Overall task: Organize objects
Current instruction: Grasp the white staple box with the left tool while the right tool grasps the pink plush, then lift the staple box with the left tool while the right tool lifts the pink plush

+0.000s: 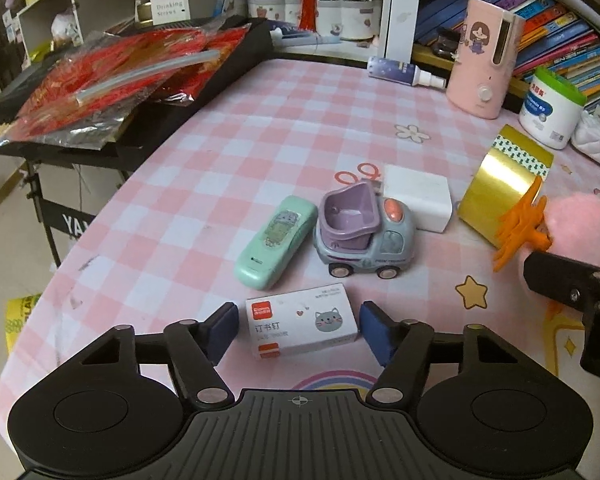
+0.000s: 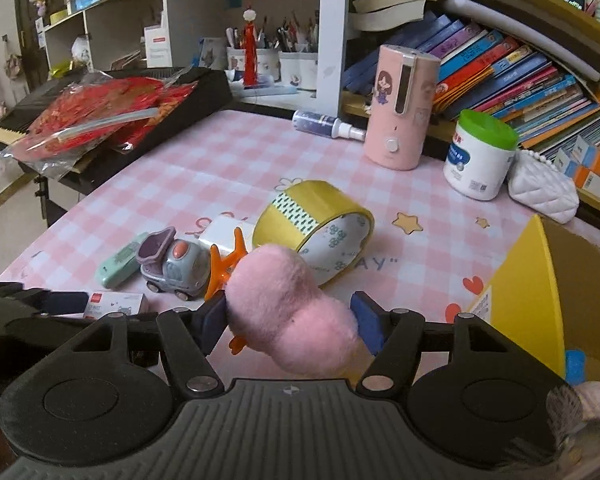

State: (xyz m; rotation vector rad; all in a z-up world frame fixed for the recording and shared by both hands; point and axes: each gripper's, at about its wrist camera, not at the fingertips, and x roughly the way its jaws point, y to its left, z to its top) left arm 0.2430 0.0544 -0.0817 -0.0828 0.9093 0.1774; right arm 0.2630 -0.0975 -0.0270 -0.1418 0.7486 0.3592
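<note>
My left gripper [image 1: 298,326] is open, its blue pads on either side of a white staple box with a cat picture [image 1: 302,326] lying on the pink checked table [image 1: 220,160]. Behind the box lie a mint stapler [image 1: 274,242], a purple-grey toy truck [image 1: 362,232], a white block [image 1: 418,196] and a gold tape roll [image 1: 500,188]. My right gripper [image 2: 286,320] is shut on a pink plush hair clip with orange claws [image 2: 292,308], held above the table. The truck [image 2: 172,262], tape roll [image 2: 312,232] and staple box [image 2: 116,304] show behind it.
A yellow cardboard box [image 2: 540,280] stands open at the right. A pink dispenser [image 2: 400,112], a green-lidded tub [image 2: 478,156], a spray bottle [image 2: 324,124] and a white quilted pouch [image 2: 544,188] line the back. A black keyboard under red packets [image 1: 112,80] borders the table's left.
</note>
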